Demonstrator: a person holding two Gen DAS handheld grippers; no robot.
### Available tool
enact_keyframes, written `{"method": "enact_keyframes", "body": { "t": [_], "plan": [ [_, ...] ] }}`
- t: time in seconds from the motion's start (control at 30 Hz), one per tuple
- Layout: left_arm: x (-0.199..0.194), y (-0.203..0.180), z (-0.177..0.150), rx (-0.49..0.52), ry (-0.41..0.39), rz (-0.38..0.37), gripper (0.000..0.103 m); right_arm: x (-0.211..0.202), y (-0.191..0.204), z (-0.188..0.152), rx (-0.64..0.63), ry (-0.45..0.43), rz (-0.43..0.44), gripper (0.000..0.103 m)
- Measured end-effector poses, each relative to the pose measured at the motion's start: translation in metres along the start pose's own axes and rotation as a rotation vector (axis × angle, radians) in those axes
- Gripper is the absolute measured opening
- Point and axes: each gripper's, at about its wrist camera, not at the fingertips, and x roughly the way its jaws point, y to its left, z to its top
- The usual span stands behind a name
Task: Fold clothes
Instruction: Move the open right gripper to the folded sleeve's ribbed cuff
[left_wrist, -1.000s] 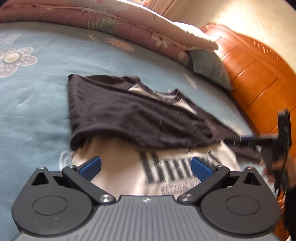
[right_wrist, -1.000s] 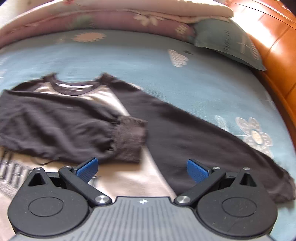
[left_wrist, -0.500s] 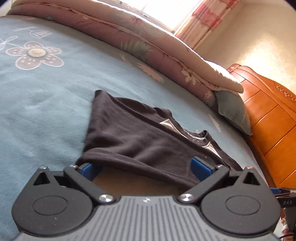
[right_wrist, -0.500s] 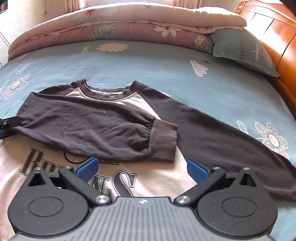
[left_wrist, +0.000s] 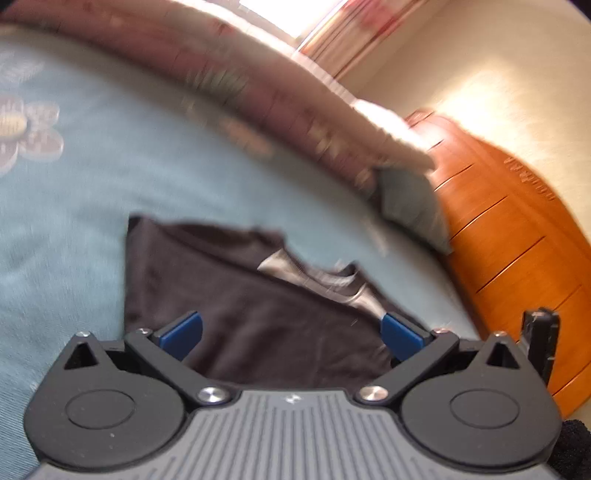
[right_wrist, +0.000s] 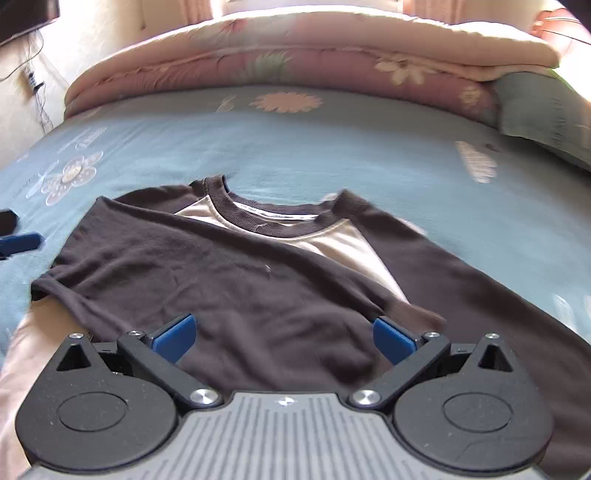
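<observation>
A sweatshirt (right_wrist: 258, 280) with a cream body and dark sleeves lies flat on the bed, collar (right_wrist: 273, 225) at the far side. One dark sleeve is folded across the chest, and the other sleeve (right_wrist: 480, 295) stretches out to the right. My right gripper (right_wrist: 283, 339) is open, low over the folded sleeve, with nothing between its fingers. My left gripper (left_wrist: 291, 336) is also open, over the same dark sleeve (left_wrist: 240, 295) near the shirt's left side. In the right wrist view, one blue pad (right_wrist: 20, 242) of the left gripper shows at the left edge. The left wrist view is blurred.
The bed has a blue flowered sheet (right_wrist: 332, 147). A rolled pink quilt (right_wrist: 314, 55) lies along the far side, with a green pillow (right_wrist: 546, 107) at its right end. A wooden headboard (left_wrist: 517, 240) stands to the right. A wall with cables (right_wrist: 33, 81) is at the left.
Both grippers have moved forward over the shirt. The folded sleeve's cuff has gone out of the right wrist view. The left wrist view has swung and blurred. Both grippers stay open.
</observation>
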Motion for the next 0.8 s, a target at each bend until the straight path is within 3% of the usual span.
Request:
{"method": "enact_keyframes", "body": {
  "t": [0.07,0.27,0.33,0.47,0.53,0.63,0.8],
  "plan": [
    [0.001,0.004,-0.015,0.004,0.048,0.039,0.102,0.019,0.001,-0.002,-0.029,0.028,-0.039,0.103],
    [-0.035,0.008,-0.059,0.042,0.108,-0.021,0.102,0.019,0.0,-0.033,-0.124,0.012,-0.082,0.103],
    [-0.041,0.001,-0.051,0.065,0.101,-0.011,0.102,0.015,-0.001,-0.03,-0.108,0.016,-0.078,0.103],
    [-0.037,-0.011,-0.023,0.149,-0.008,-0.05,0.102,0.006,0.006,-0.022,-0.112,-0.006,-0.077,0.103],
    [-0.019,-0.009,-0.016,0.151,0.023,-0.078,0.102,0.006,0.011,-0.019,-0.129,-0.015,-0.089,0.103],
    [0.001,0.003,-0.024,0.16,0.112,0.042,0.101,0.019,0.009,-0.019,-0.127,0.025,-0.119,0.103],
    [-0.032,0.017,-0.038,0.132,0.052,-0.001,0.101,0.02,-0.008,-0.031,-0.097,0.018,-0.094,0.103]
  ]
}}
